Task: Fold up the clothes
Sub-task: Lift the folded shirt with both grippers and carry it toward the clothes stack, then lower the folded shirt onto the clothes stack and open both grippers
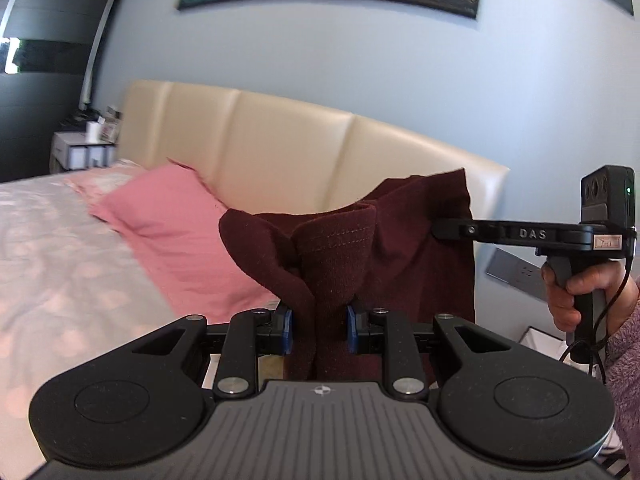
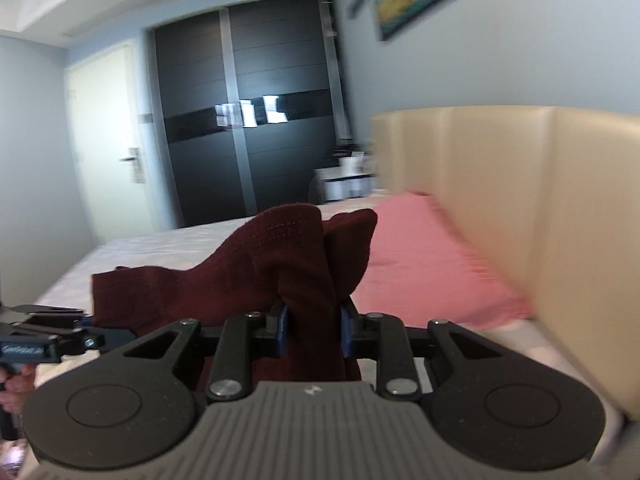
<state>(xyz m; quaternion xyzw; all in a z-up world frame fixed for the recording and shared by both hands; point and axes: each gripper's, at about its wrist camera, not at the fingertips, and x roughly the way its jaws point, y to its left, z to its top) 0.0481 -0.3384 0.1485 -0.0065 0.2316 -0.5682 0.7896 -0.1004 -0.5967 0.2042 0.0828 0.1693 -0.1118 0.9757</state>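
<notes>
A dark maroon garment (image 1: 400,240) hangs in the air between both grippers, above the bed. My left gripper (image 1: 319,330) is shut on a bunched, stitched edge of it, the blue pads pressing the cloth from both sides. In the left wrist view the right gripper (image 1: 440,228) reaches in from the right, its black fingers at the garment's other edge, held by a hand (image 1: 568,300). My right gripper (image 2: 312,332) is shut on another bunched corner of the maroon garment (image 2: 260,272). The left gripper (image 2: 86,324) shows at the far left of that view, at the cloth's edge.
Below lies the bed with a pale patterned cover (image 1: 60,260) and a pink pillow (image 1: 172,232). A cream padded headboard (image 1: 300,152) stands behind it. A white bedside stand (image 1: 84,148) and a dark wardrobe (image 2: 248,120) are at the far side, with a door (image 2: 108,140) beside.
</notes>
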